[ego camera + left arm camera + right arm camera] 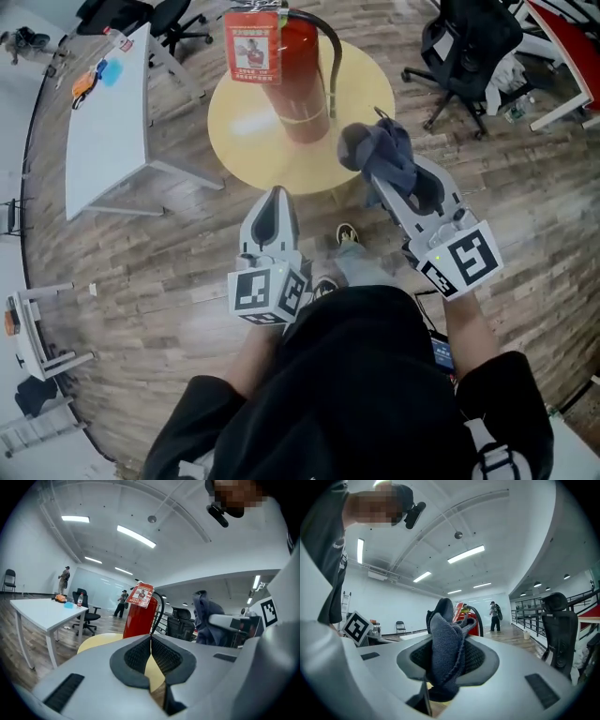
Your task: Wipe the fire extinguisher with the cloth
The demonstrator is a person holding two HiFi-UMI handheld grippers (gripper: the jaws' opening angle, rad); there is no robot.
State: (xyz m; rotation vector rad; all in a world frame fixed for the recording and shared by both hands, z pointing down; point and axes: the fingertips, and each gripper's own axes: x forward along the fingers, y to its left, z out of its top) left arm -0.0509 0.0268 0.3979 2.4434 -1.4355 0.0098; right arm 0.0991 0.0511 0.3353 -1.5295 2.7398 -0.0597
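Observation:
A red fire extinguisher (298,80) with a black hose and a red tag stands on a round yellow table (244,141). It also shows in the left gripper view as the extinguisher (139,616) ahead and partly hidden behind the cloth in the right gripper view (472,623). My right gripper (375,159) is shut on a dark grey cloth (380,150), bunched between its pads (445,648), close to the table's right edge. My left gripper (277,199) is shut and empty, its pads pressed together (151,656), just short of the table's near edge.
A white desk (108,122) stands to the left with small items on it. Black office chairs (464,47) stand at the upper right and behind the desk. Two people (123,603) stand far off in the room. Wooden floor surrounds the table.

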